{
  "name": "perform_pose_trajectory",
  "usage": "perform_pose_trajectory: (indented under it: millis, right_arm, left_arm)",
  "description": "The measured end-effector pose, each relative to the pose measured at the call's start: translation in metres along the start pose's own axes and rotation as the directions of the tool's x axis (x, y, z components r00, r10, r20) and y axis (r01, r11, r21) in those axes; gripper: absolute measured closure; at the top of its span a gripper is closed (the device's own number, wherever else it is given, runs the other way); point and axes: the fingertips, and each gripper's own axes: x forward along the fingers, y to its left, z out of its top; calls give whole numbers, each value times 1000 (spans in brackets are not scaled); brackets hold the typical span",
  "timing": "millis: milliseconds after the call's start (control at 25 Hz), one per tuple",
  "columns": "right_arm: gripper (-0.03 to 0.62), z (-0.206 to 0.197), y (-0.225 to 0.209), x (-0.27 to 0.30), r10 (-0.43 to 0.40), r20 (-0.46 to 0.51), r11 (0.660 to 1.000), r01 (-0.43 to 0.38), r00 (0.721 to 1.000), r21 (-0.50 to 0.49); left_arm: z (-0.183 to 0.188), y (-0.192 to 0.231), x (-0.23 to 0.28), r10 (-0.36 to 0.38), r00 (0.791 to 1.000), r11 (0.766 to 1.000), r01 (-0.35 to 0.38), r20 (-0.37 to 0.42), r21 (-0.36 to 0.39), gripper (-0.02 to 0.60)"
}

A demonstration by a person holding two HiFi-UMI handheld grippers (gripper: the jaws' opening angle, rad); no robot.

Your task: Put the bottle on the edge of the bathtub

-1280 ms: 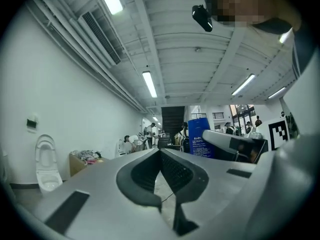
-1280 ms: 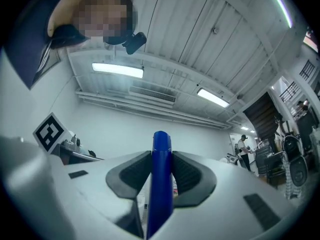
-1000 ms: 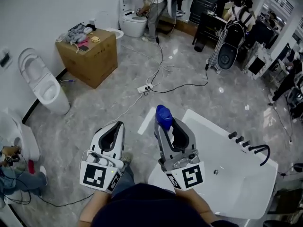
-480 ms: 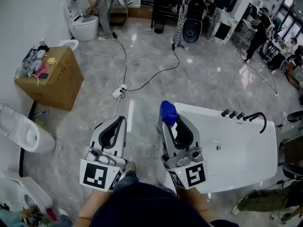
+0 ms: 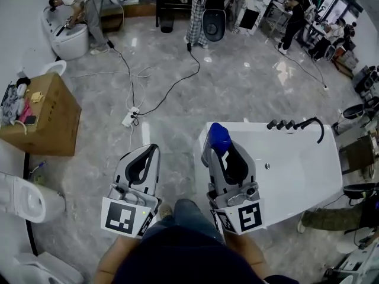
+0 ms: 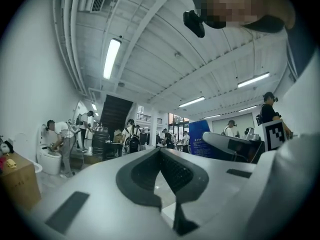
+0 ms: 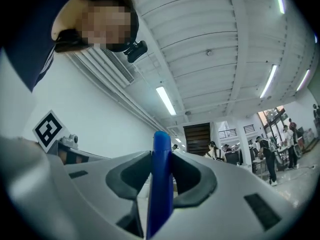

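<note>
While the right gripper (image 5: 220,149) pinches the blue bottle (image 5: 218,136) between its pads, with the cap poking out past the jaw tips, the whole thing hangs in the air, not yet set down. Just beneath those tips lies the white bathtub (image 5: 243,126). Its near corner rim sits under the bottle, and its basin stretches off to the gripper's right toward the dark faucet fittings (image 5: 294,123). Over on its left, the left gripper (image 5: 149,154) rides alongside, jaws pressed together on nothing. Here's the danger as I read it: that rim looks narrow and glossy. A release from too high, off-centre or with the bottle tilted could topple it into the basin or onto the marble floor (image 5: 177,99).
</note>
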Motion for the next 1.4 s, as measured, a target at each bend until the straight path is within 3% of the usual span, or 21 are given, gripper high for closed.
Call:
perform_pose_trajectory:
  millis: [280,560,720,960,1200,1400]
  right_arm:
    - [450,-21,-51,38,-20,1,1000,20,1000,-6]
    - [450,-48,-101,115,8,-3,1000,-8,1000,15]
    - [450,-78,-127,153,6,-15,1000,-5,1000,5]
    - [450,-102,-198,175,-28,-55,999,29,998,15]
    - [450,-120,-249,177,-137,-65,991,136,989,-17]
    - [450,-152,-278,159,-273,-134,962,268,953,-55]
  left_arm:
    - [-14,9,72,-44,999,999,43,-25,-21,558]
    - [-12,48,168,-61,997,998,60,-39,-20,558]
    - [-17,70,224,-105,994,994,105,-19,-11,558]
    - [-20,60,315,-182,983,983,181,-10,-13,558]
    - [-43,42,370,-293,954,956,292,-54,-41,558]
    - [-70,23,406,-429,899,903,423,-89,-72,558]
